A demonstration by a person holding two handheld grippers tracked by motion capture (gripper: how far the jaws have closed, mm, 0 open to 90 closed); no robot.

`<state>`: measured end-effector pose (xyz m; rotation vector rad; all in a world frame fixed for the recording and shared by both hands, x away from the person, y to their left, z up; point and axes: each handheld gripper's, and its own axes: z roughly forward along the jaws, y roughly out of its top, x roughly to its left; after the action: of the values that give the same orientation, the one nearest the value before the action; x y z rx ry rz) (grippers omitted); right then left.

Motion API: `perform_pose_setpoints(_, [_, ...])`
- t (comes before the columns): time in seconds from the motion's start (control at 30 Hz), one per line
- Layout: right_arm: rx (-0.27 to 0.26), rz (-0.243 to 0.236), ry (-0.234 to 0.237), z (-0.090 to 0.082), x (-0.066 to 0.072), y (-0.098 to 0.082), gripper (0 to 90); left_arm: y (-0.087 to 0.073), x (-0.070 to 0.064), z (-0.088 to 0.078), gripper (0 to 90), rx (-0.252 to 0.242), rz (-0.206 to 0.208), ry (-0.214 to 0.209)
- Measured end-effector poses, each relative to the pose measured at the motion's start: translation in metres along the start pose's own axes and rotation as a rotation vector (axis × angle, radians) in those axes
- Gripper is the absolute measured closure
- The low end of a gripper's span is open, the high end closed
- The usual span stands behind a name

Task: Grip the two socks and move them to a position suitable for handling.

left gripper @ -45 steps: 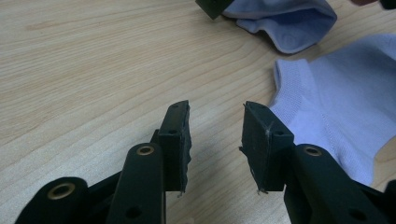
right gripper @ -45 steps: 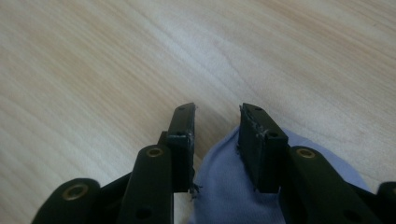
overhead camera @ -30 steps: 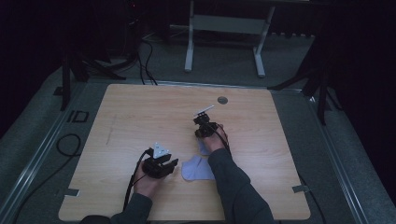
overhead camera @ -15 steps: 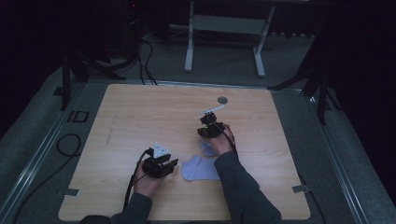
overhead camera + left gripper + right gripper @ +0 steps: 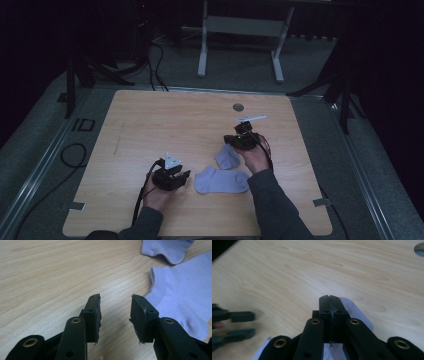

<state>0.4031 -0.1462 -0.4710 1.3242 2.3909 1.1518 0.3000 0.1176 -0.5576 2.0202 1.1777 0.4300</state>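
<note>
Two lavender socks lie on the wooden table [image 5: 150, 120]. One sock [image 5: 222, 181] [image 5: 180, 295] lies flat near the front, just right of my left gripper [image 5: 184, 176] [image 5: 116, 305]. That gripper is open, low over bare wood, with nothing between its jaws. The second sock [image 5: 227, 157] [image 5: 170, 248] [image 5: 359, 315] is bunched a little farther back. My right gripper [image 5: 233, 144] [image 5: 329, 298] is shut on its far edge, and lavender cloth shows under and beside the closed jaws. The left gripper [image 5: 234, 322] also appears, blurred, at the left of the right gripper view.
A round grey grommet [image 5: 238, 107] [image 5: 419, 248] is set in the table near its far edge. Beyond the table are a metal stand [image 5: 240, 30], cables [image 5: 150, 55] and dark floor. Bits of tape [image 5: 320, 202] mark the front corners.
The right gripper has moved right and away from the person, drawing one sock off the other, so the single lavender patch is now two socks. The left gripper has stayed put.
</note>
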Motion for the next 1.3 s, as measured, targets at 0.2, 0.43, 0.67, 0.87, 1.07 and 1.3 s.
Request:
perform_pose_setpoints(0.2, [-0.036,0.051,-0.004,-0.02,-0.02,-0.016,89.2,0.0,0.0,0.001,59.8,0.008,0.006,0.004])
perform_pose_setpoints(0.43, [-0.077,0.074,-0.049,-0.039,-0.035,-0.044,88.9,0.0,0.0,0.001,59.4,0.012,0.006,0.007])
perform_pose_setpoints(0.67, [-0.078,0.083,-0.168,-0.045,-0.05,-0.071,88.6,-0.001,-0.001,0.003,59.3,0.013,0.005,0.006])
perform_pose_setpoints(0.87, [-0.061,0.068,-0.236,-0.044,-0.057,-0.084,88.3,-0.001,-0.002,0.005,59.1,0.017,0.006,0.004])
perform_pose_setpoints(1.07, [-0.053,0.085,-0.241,-0.041,-0.06,-0.091,87.9,0.0,-0.002,0.003,58.8,0.012,0.004,0.001])
perform_pose_setpoints(1.3, [-0.058,0.097,-0.238,-0.043,-0.061,-0.095,87.2,0.001,-0.002,0.003,58.4,0.013,0.004,0.003])
